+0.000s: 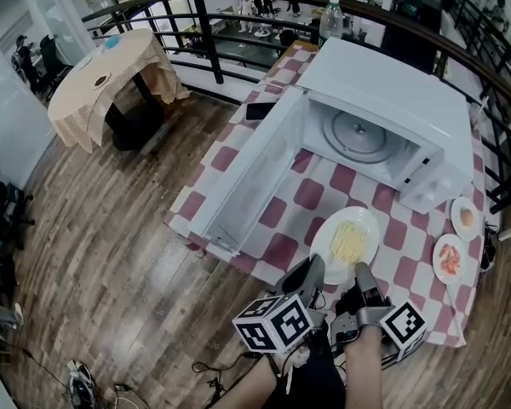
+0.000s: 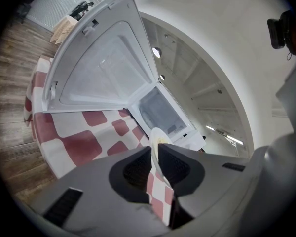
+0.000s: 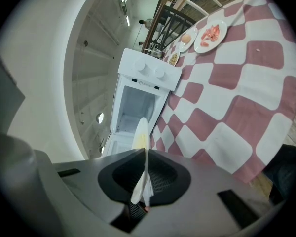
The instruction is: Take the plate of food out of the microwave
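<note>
A white plate of yellow food (image 1: 345, 244) is out in front of the open white microwave (image 1: 383, 92), over the red-and-white checked tablecloth (image 1: 277, 211). Whether it rests on the cloth I cannot tell. My left gripper (image 1: 315, 271) is shut on the plate's near-left rim and my right gripper (image 1: 363, 274) on its near-right rim. In the left gripper view the plate (image 2: 156, 138) runs edge-on between the closed jaws of my left gripper (image 2: 155, 154). The right gripper view shows the same plate (image 3: 140, 131) pinched in my right gripper (image 3: 144, 154). The microwave's glass turntable (image 1: 358, 135) is bare.
The microwave door (image 1: 247, 186) hangs open to the left, over the table's left side. Two small plates of food (image 1: 466, 218) (image 1: 450, 258) lie at the table's right edge. A bottle (image 1: 330, 20) stands behind the microwave, a phone (image 1: 260, 111) beside it. A railing (image 1: 213, 49) runs behind.
</note>
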`<state>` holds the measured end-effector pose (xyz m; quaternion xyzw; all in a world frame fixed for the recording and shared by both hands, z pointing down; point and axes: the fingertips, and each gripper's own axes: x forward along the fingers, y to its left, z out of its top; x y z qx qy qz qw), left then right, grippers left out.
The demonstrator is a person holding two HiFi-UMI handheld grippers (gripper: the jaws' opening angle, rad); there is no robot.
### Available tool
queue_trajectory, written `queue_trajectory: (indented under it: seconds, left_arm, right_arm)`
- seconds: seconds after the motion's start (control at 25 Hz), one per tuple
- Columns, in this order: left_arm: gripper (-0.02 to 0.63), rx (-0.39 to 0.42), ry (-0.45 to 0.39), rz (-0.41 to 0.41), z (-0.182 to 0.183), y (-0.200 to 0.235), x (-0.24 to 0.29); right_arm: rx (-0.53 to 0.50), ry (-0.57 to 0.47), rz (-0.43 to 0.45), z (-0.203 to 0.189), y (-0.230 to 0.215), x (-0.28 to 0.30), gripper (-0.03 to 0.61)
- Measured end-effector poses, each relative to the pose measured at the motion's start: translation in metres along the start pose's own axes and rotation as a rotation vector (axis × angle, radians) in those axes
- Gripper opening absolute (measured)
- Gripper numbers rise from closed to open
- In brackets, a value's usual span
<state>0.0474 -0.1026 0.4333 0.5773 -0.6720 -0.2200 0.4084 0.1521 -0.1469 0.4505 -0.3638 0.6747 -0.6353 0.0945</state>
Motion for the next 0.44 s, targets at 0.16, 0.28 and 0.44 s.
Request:
queue_trajectory:
  seconds: [0.16, 0.28, 0.44]
  left_arm:
    - [0.063, 0.0, 0.001, 0.004, 0.0, 0.001, 0.005]
    - [0.064, 0.0, 0.003, 0.01, 0.001, 0.002, 0.01]
    - [0.064, -0.002, 0.005, 0.013, 0.001, 0.001, 0.017]
  right_arm:
    - [0.001, 0.003, 0.0, 0.003, -0.001, 0.005, 0.028]
    - [0.003, 0.007, -0.006, 0.006, -0.002, 0.009, 0.028]
    - [0.003, 0.013, -0.002, 0.012, -0.002, 0.014, 0.028]
